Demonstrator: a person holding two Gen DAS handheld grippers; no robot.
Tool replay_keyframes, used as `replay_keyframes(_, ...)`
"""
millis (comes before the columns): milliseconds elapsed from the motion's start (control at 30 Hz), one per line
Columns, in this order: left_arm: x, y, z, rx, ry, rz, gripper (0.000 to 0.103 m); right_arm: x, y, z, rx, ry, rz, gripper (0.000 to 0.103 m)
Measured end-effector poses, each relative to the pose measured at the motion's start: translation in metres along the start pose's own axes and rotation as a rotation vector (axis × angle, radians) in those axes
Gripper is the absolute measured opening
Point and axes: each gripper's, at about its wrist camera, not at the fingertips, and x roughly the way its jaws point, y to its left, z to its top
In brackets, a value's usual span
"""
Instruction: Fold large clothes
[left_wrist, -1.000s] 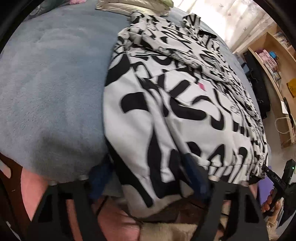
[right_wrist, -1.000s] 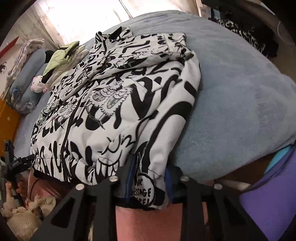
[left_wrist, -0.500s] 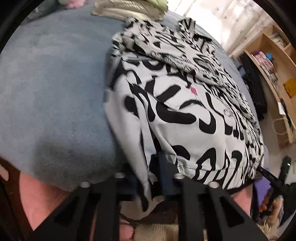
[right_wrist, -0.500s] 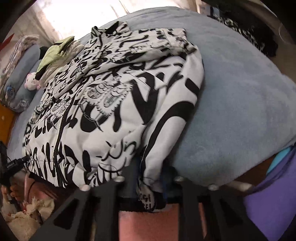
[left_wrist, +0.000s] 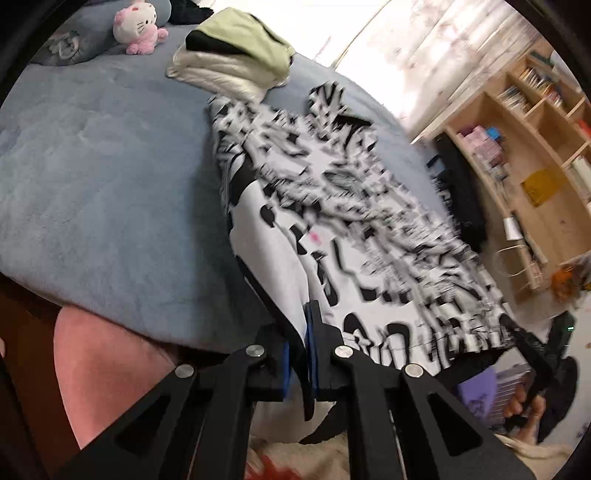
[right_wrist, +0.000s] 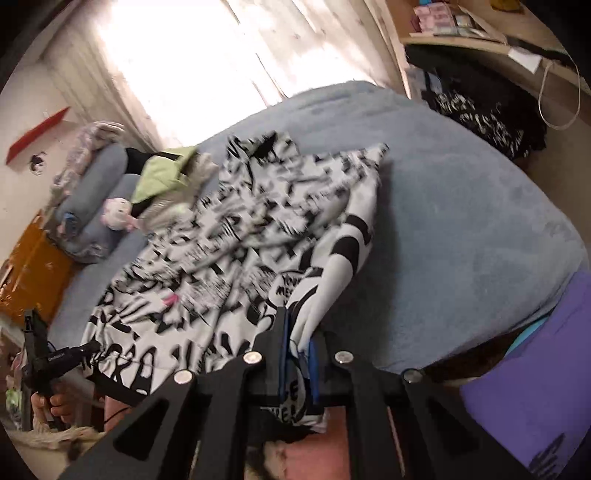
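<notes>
Bed (left_wrist: 92, 192) covered in a grey-blue fleece blanket; the black-and-white printed garment (left_wrist: 332, 206) lay spread lengthwise across it, far end reaching toward the folded pale-green and cream clothes (left_wrist: 236, 55) near the head of the bed. Print was blurred in both views.

Left gripper (left_wrist: 300, 354): jaws were together, clamped on the near hem corner of the garment, a thin fold of white cloth pinched between the blue pads. The cloth rose off the blanket edge from that corner.

Right gripper (right_wrist: 297, 354): jaws likewise clamped on the opposite near corner, the hem with round lettered print hanging below the pads (right_wrist: 282, 354). From this grip a sleeve-like fold ran up and away along the garment's right edge.

Between the two grips the hem stretched in a sagging line off the edge of the bed. In the left view the right gripper (left_wrist: 532, 347) showed at the far end of the hem, a hand (left_wrist: 524, 406) under it; in the right view the left gripper (right_wrist: 55, 358) showed likewise, held in a hand (right_wrist: 51, 402).

A pink-and-white plush toy (left_wrist: 138, 26) sat by the grey pillow (left_wrist: 74, 44). Wooden shelves (left_wrist: 535, 147) stood beyond the bed, dark clothes (right_wrist: 480, 110) heaped at their foot. Bright curtained window (right_wrist: 192, 55) behind. Purple fabric (right_wrist: 535, 369) at the near right.
</notes>
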Motion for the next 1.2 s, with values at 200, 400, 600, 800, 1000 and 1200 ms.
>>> replay_keyframes(200,-0.025,0.0,0.03,-0.074,-0.068,-0.105,0.004,-0.014,-0.012,0.03,0.097,-0.059,0.078,0.008)
replay_keyframes(400,-0.011,-0.012,0.094,-0.069,-0.146,-0.126,0.004,0.005,-0.025,0.063,0.19,-0.106,0.088,0.008)
replay_keyframes(600,0.022,-0.024,0.166,-0.051,-0.198,-0.092,0.005,0.043,-0.031,0.123,0.228,-0.135,0.09,0.009)
replay_keyframes(800,0.083,-0.02,0.244,-0.101,-0.195,-0.051,0.012,0.108,-0.031,0.2,0.22,-0.119,0.075,0.015)
replay_keyframes(1000,0.137,-0.003,0.3,-0.173,-0.174,-0.084,0.074,0.171,-0.054,0.253,0.344,-0.111,0.175,0.054)
replay_keyframes(1200,0.188,0.001,0.33,-0.095,-0.147,0.029,0.076,0.221,-0.06,0.262,0.251,-0.056,0.049,0.058)
